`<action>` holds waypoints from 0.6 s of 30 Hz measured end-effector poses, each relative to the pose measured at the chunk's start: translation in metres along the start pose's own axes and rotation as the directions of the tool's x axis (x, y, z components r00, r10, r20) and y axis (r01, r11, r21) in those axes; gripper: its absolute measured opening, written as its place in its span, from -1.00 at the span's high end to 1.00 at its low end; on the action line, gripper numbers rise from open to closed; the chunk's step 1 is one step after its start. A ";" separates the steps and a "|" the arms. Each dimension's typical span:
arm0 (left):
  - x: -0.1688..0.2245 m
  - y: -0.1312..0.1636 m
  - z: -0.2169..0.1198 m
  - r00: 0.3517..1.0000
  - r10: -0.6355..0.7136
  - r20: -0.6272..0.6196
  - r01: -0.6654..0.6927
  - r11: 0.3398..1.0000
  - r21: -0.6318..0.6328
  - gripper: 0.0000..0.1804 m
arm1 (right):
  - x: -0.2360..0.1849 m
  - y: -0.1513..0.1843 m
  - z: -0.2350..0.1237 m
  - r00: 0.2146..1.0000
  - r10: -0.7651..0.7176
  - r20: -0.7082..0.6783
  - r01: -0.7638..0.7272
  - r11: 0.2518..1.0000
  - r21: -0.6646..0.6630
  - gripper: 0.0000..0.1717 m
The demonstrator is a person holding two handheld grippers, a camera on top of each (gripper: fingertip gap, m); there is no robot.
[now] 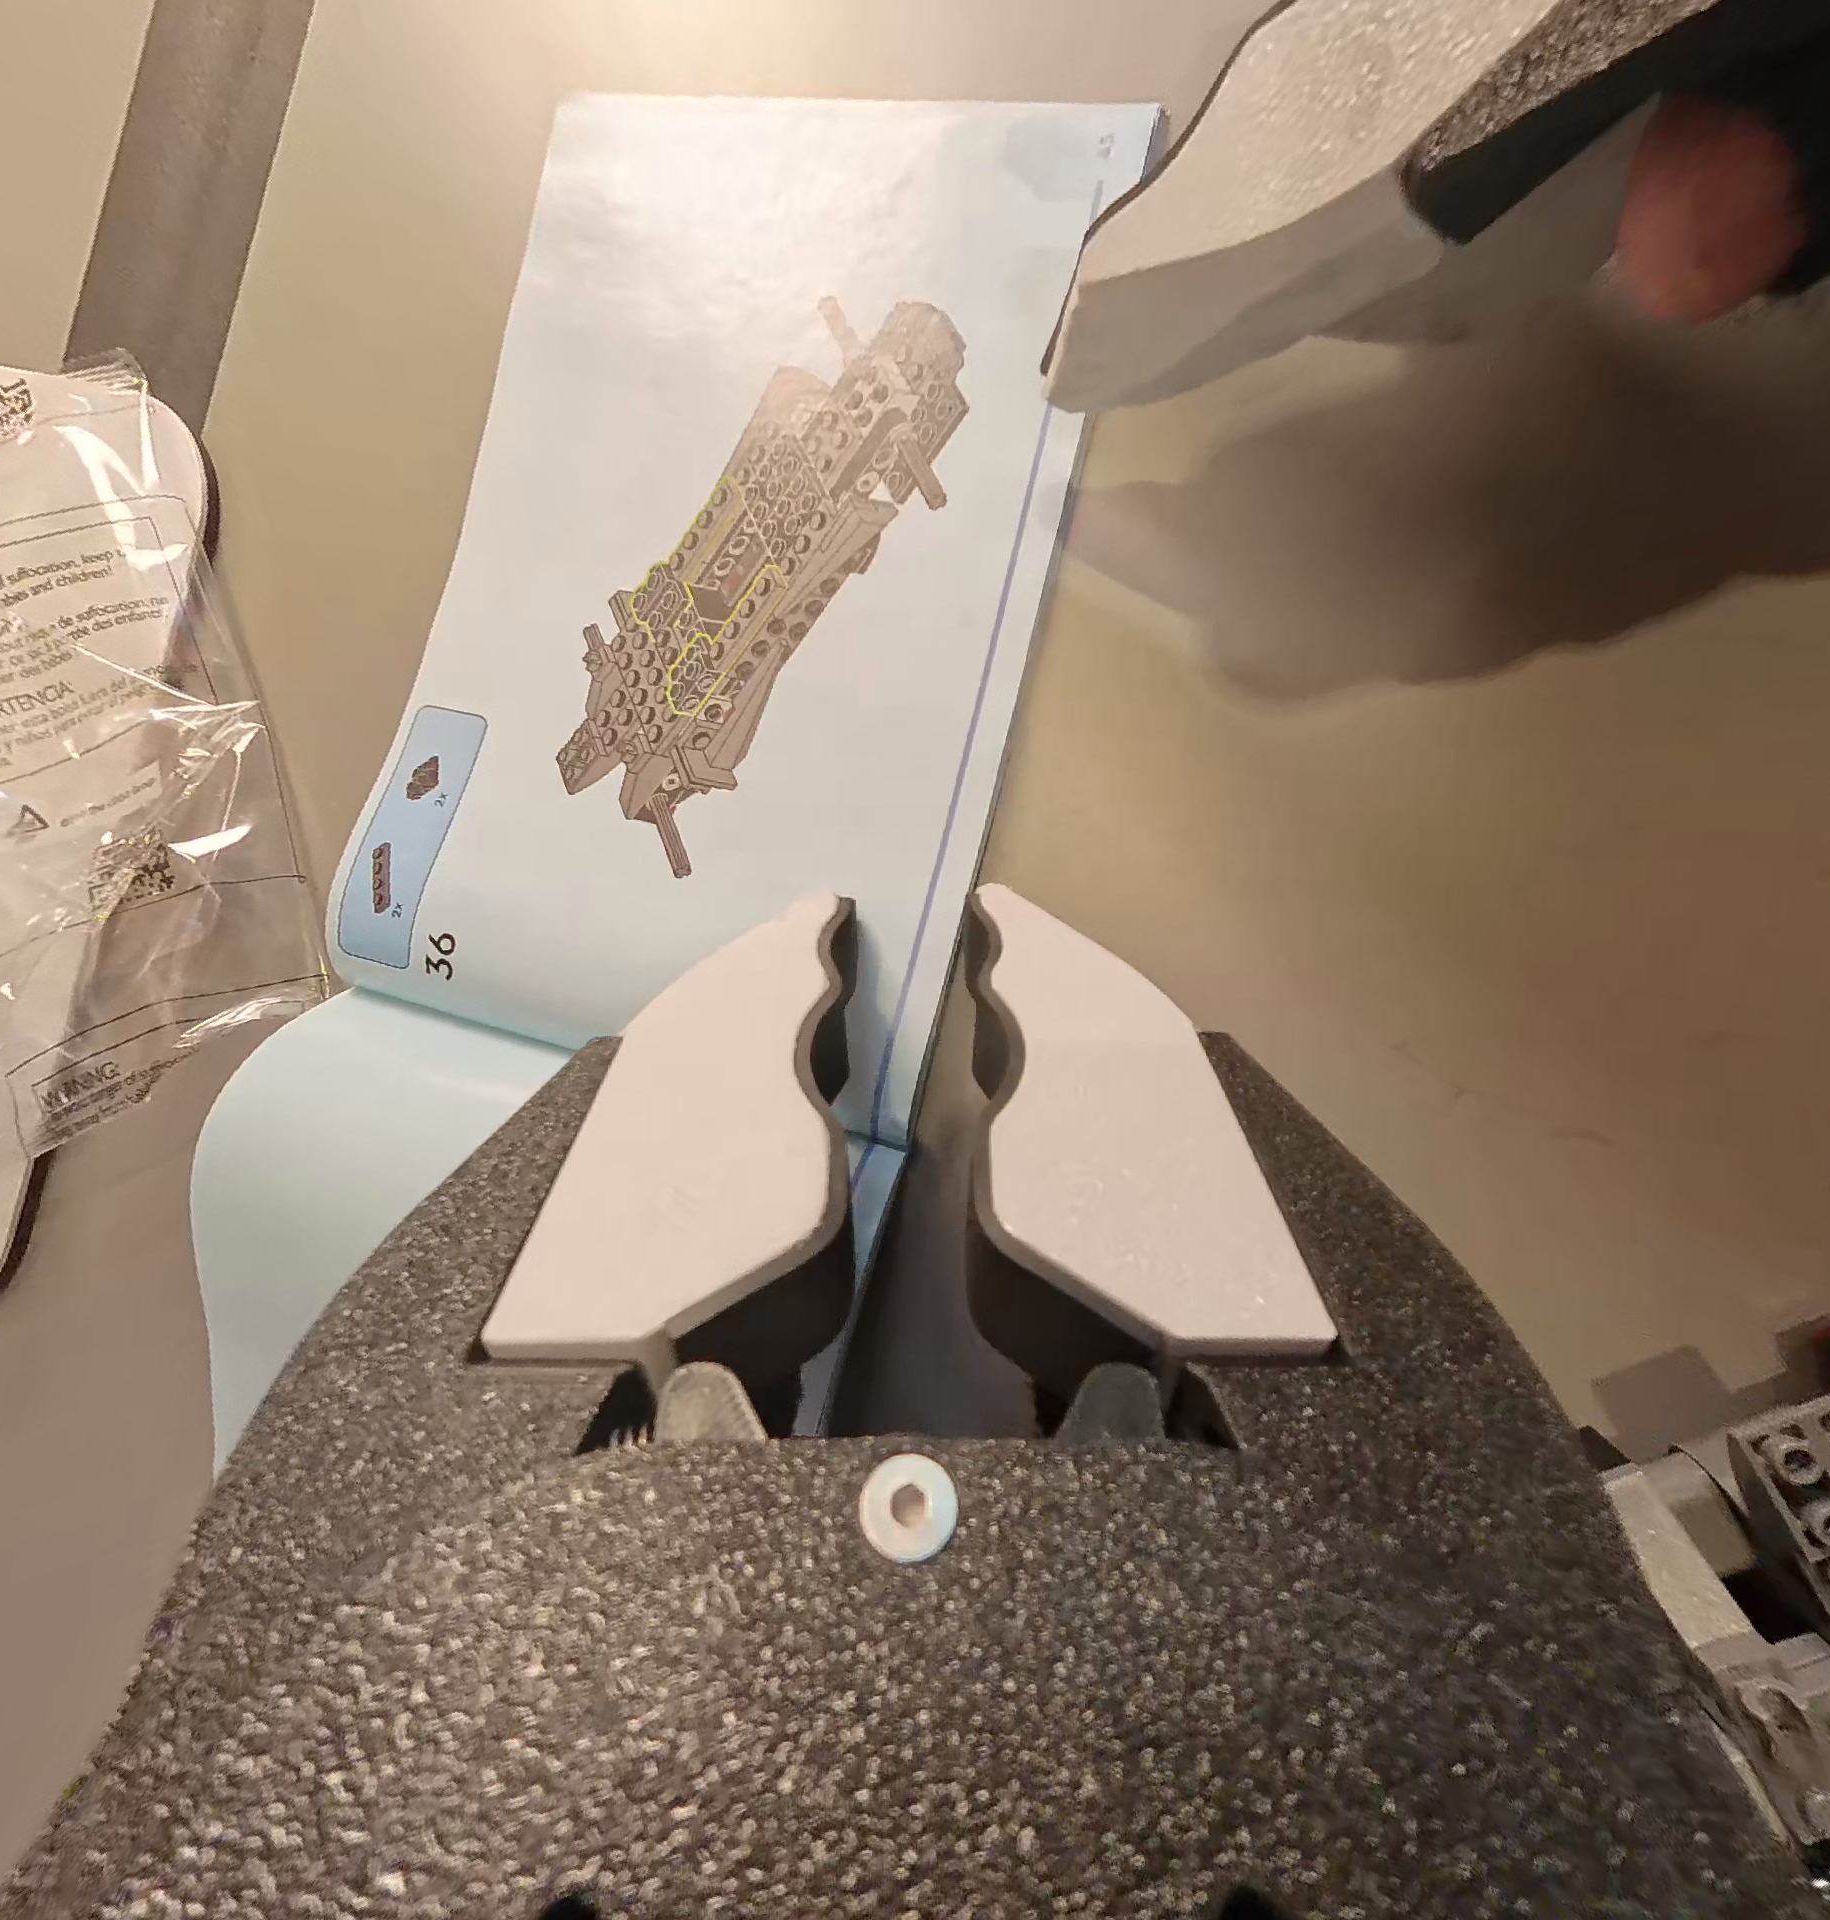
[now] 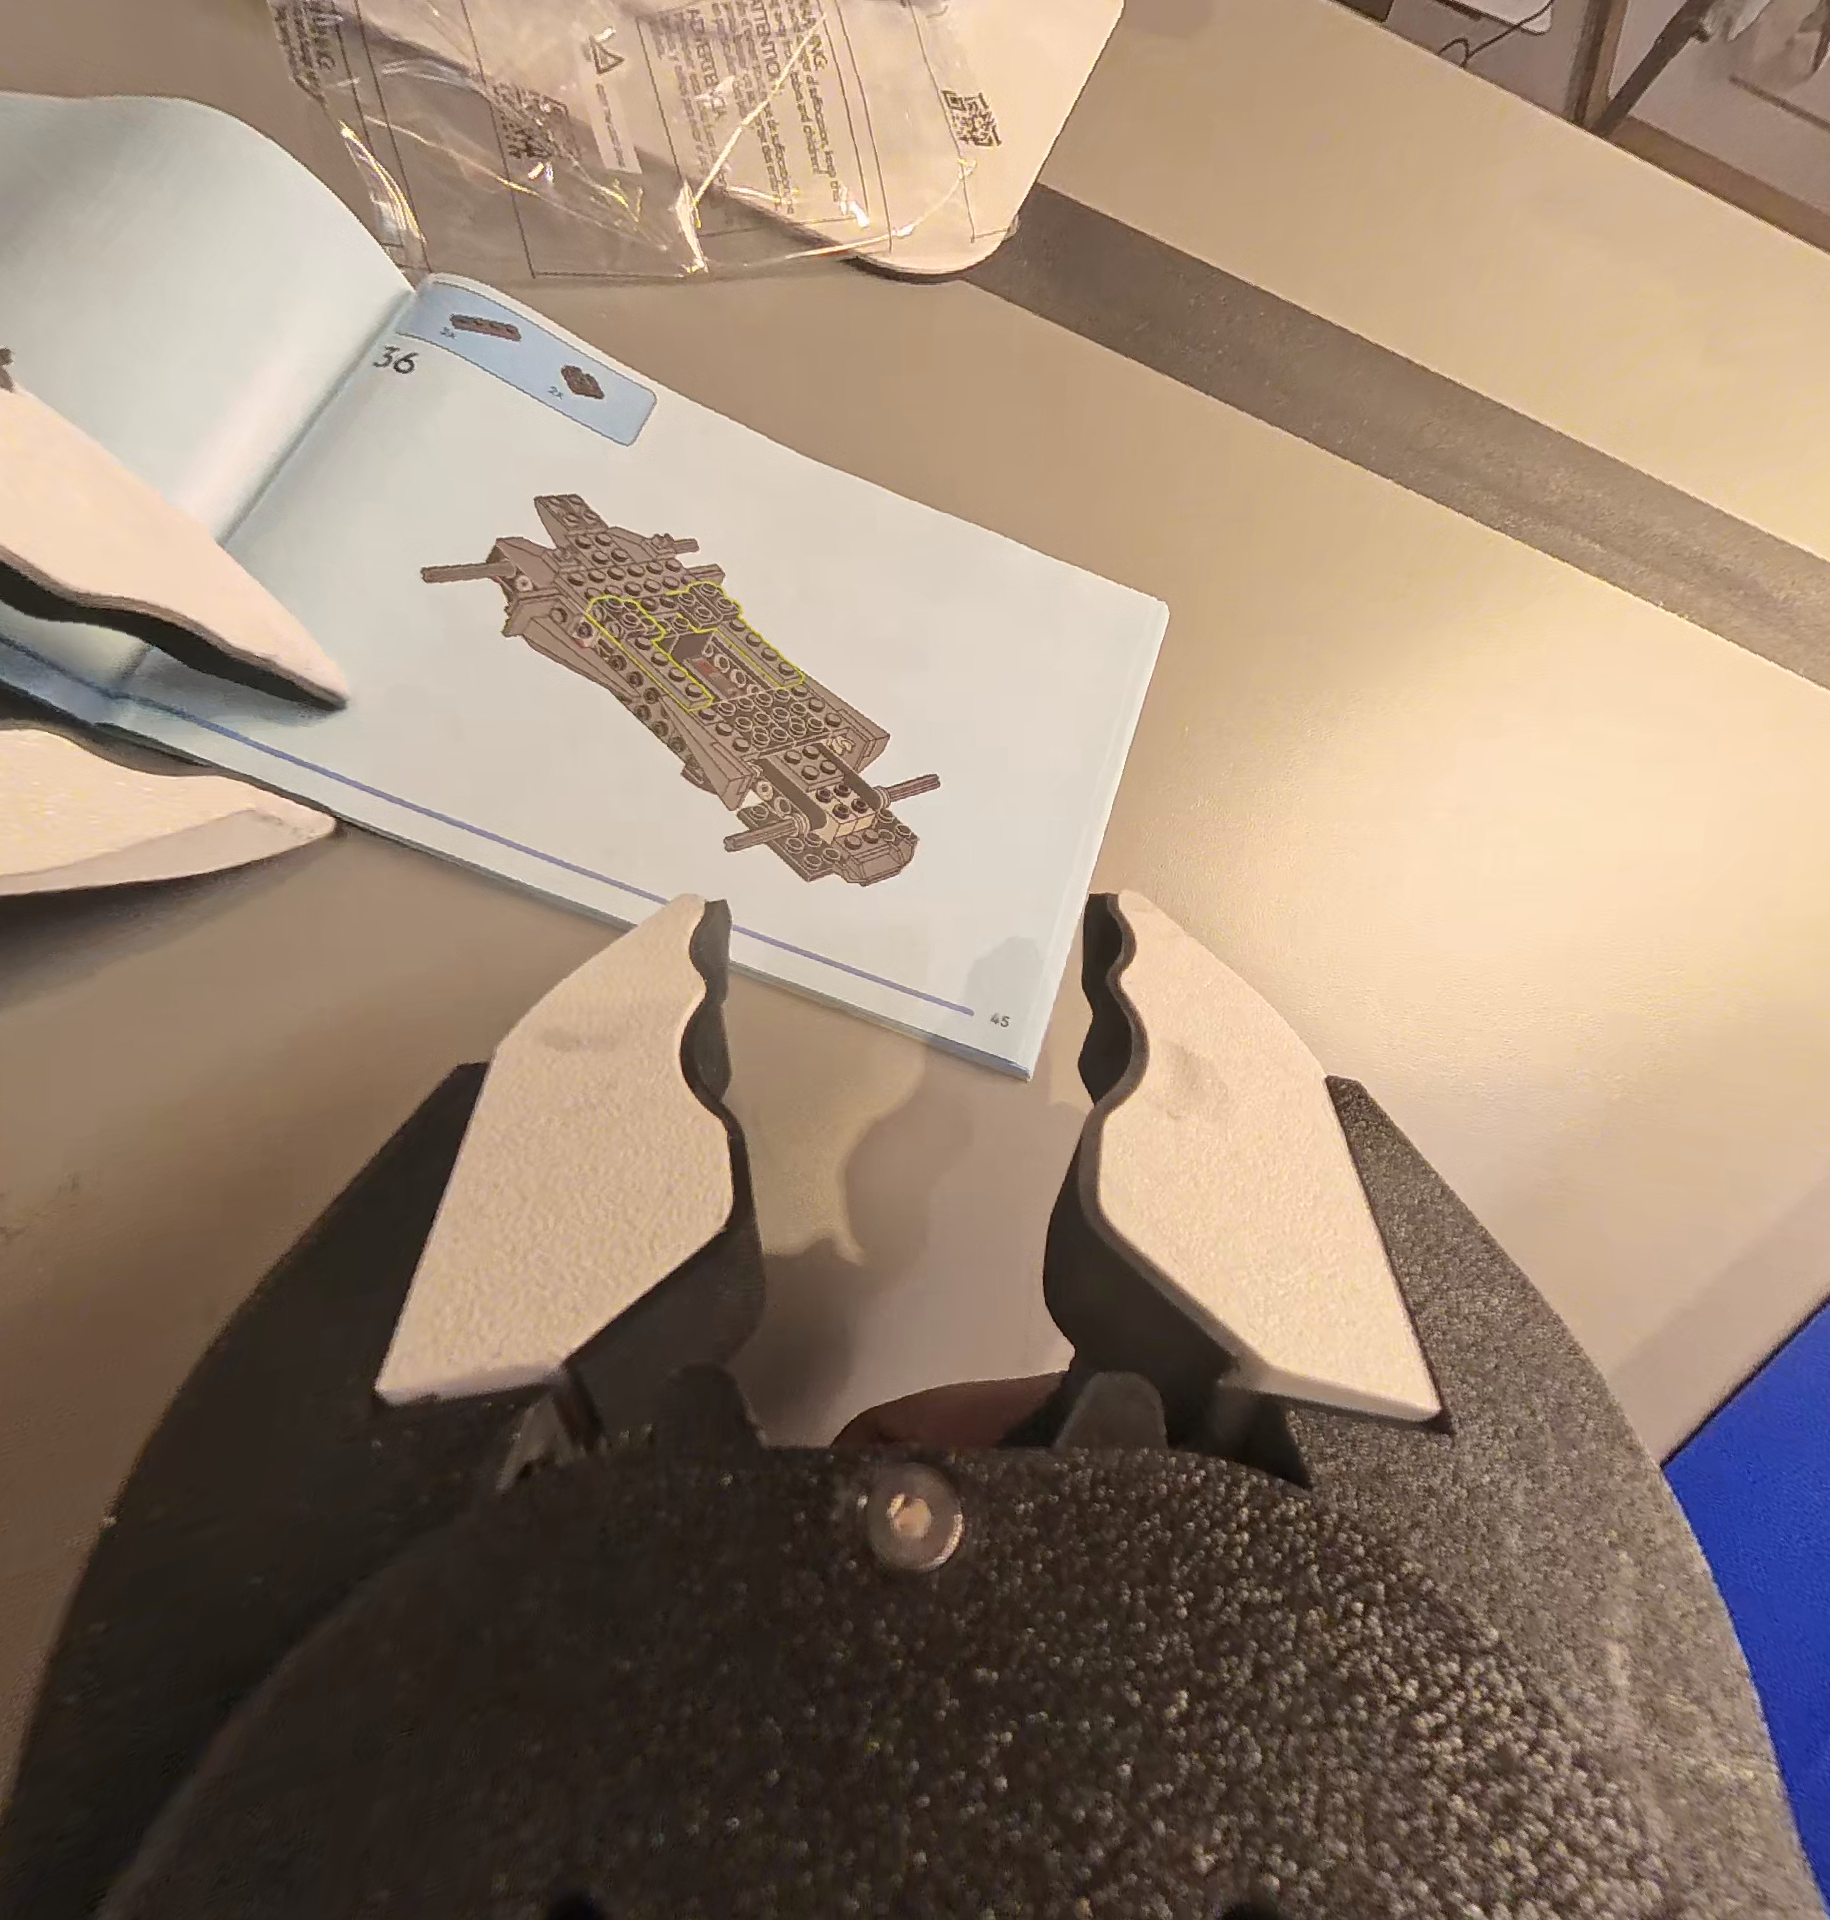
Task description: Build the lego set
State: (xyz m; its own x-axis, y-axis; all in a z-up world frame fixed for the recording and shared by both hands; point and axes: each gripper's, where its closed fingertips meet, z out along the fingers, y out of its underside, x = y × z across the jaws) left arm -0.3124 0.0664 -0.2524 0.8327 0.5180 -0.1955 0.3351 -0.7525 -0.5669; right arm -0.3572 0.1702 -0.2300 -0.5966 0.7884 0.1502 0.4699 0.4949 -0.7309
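An open light-blue instruction booklet lies on the beige table. Its right page shows a drawing of a grey brick model. My left gripper straddles that page's long edge. The fingers stand narrowly apart, and a strip of page shows between the left pad and the edge, so they do not press on it. In the right wrist view its fingers sit above and below the booklet edge. My right gripper is open and empty, just above the table by the page's near corner. One of its fingers shows blurred at the top right of the left wrist view.
A crumpled clear plastic bag with printing lies on a white card beyond the booklet, and also shows in the right wrist view. A grey brick model sits at the lower right. A dark strip crosses the table. A blue surface is at the right edge.
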 end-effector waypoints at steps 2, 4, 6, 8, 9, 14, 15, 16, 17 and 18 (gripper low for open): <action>0.000 0.000 -0.001 1.000 -0.009 -0.007 0.009 1.000 0.002 0.80 | 0.001 0.001 0.000 1.000 0.001 -0.001 -0.001 1.000 -0.002 0.23; 0.000 0.000 -0.002 1.000 -0.018 -0.011 0.018 1.000 0.004 0.81 | 0.002 0.001 0.000 1.000 0.001 -0.003 -0.001 1.000 -0.005 0.23; 0.001 -0.001 -0.004 0.999 -0.029 -0.022 0.029 1.000 0.010 0.83 | 0.002 0.002 -0.001 1.000 -0.003 -0.004 0.003 1.000 -0.011 0.23; 0.000 -0.002 -0.005 0.999 -0.045 -0.029 0.045 0.999 0.017 0.84 | 0.001 0.004 -0.001 1.000 -0.014 0.001 0.014 1.000 -0.022 0.23; 0.000 -0.002 -0.006 0.998 -0.052 -0.030 0.053 0.998 0.020 0.84 | 0.000 0.005 -0.001 1.000 -0.024 0.005 0.024 0.999 -0.028 0.23; -0.004 -0.003 -0.010 0.996 -0.084 -0.035 0.085 0.996 0.035 0.85 | -0.009 0.009 -0.001 0.997 -0.071 0.040 0.073 0.996 -0.052 0.24; -0.004 -0.004 -0.011 0.995 -0.088 -0.036 0.090 0.995 0.038 0.85 | -0.011 0.009 0.000 0.996 -0.078 0.048 0.081 0.995 -0.054 0.24; -0.005 -0.004 -0.012 0.995 -0.093 -0.036 0.095 0.995 0.041 0.85 | -0.013 0.010 0.000 0.995 -0.084 0.051 0.087 0.995 -0.057 0.24; -0.005 -0.004 -0.013 0.995 -0.097 -0.036 0.098 0.994 0.044 0.85 | -0.013 0.010 0.001 0.995 -0.087 0.053 0.090 0.994 -0.059 0.24; -0.005 -0.005 -0.013 0.994 -0.100 -0.036 0.102 0.994 0.047 0.85 | -0.014 0.010 0.002 0.995 -0.088 0.054 0.092 0.994 -0.061 0.24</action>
State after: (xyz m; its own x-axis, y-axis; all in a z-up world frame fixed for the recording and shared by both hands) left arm -0.3126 0.0617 -0.2379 0.8102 0.5760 -0.1087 0.3973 -0.6760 -0.6207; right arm -0.3448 0.1637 -0.2408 -0.6702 0.7206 0.1778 0.4521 0.5863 -0.6722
